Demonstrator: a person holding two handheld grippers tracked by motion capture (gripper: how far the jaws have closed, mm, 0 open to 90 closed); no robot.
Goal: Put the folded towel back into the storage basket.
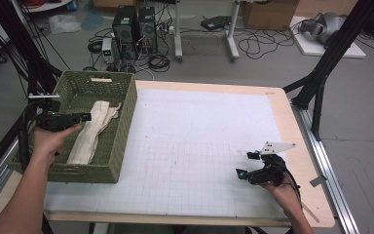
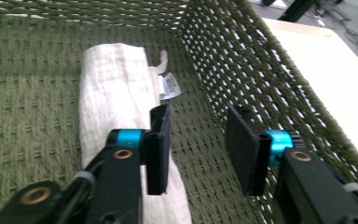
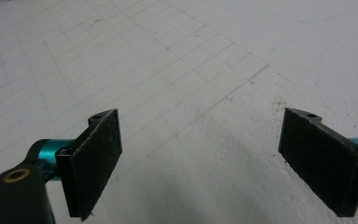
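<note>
A green woven basket (image 1: 121, 126) stands at the table's left edge, and a rolled cream cloth (image 1: 93, 129) lies lengthwise in it. My left gripper (image 1: 82, 117) hovers over the basket, open, just above the cloth. In the left gripper view the cloth (image 2: 116, 98) lies beneath and ahead of the left jaw, a small white label (image 2: 170, 86) at its side, and nothing sits between the jaws of the gripper (image 2: 198, 149). My right gripper (image 1: 246, 164) rests low at the table's front right, open, over the bare white gridded mat (image 3: 177, 70).
The white gridded mat (image 1: 204, 141) covers most of the wooden table (image 1: 299, 146). Black frame posts (image 1: 328, 58) rise at the right, and others stand at the left. Computers (image 1: 134, 24), cables and boxes lie on the floor beyond the table.
</note>
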